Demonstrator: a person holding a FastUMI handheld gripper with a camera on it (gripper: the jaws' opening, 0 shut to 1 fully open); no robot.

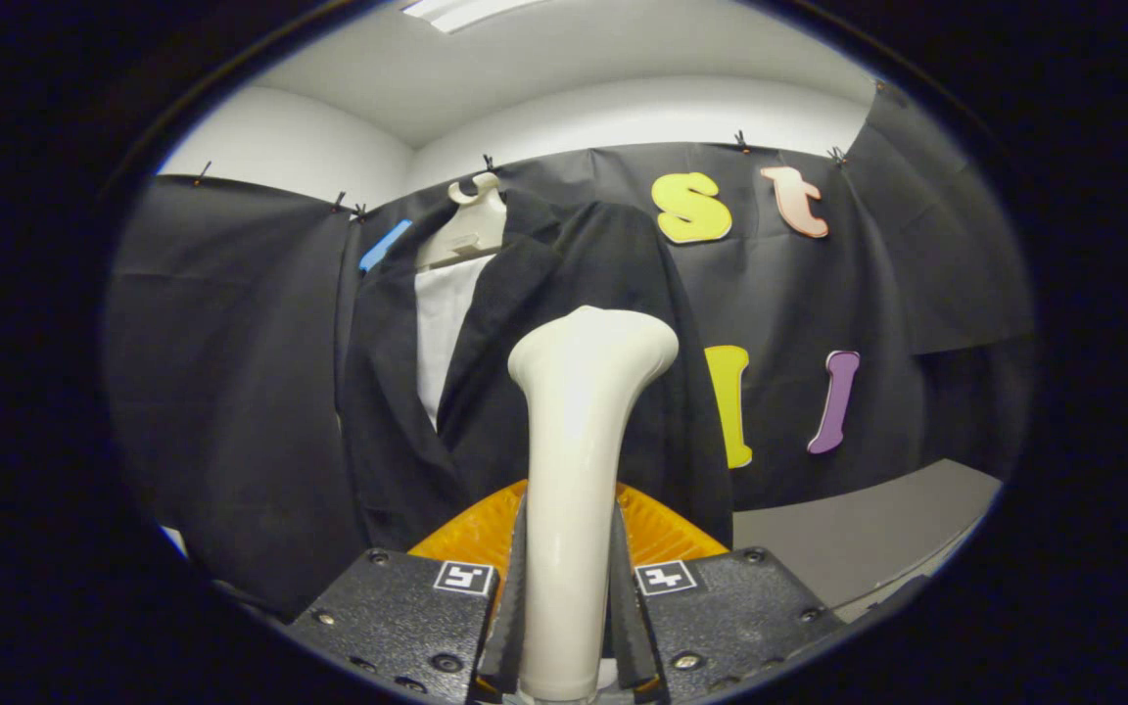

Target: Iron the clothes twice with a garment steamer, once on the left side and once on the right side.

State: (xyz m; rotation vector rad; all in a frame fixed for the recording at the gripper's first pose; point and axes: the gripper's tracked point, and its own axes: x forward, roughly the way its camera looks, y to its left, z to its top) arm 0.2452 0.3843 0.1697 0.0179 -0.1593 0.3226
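Hand-held gripper pinching cream garment steamer upright, flared head before black jacket on hanger

Cream garment steamer, black jacket over white shirt.

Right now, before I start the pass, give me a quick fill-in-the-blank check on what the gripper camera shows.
1. The gripper is shut on the garment ____.
2. The black jacket hangs on a ____.
3. Inside the open jacket shows a ____ shirt.
4. The steamer's head points toward the ____.

Missing words: steamer; hanger; white; jacket
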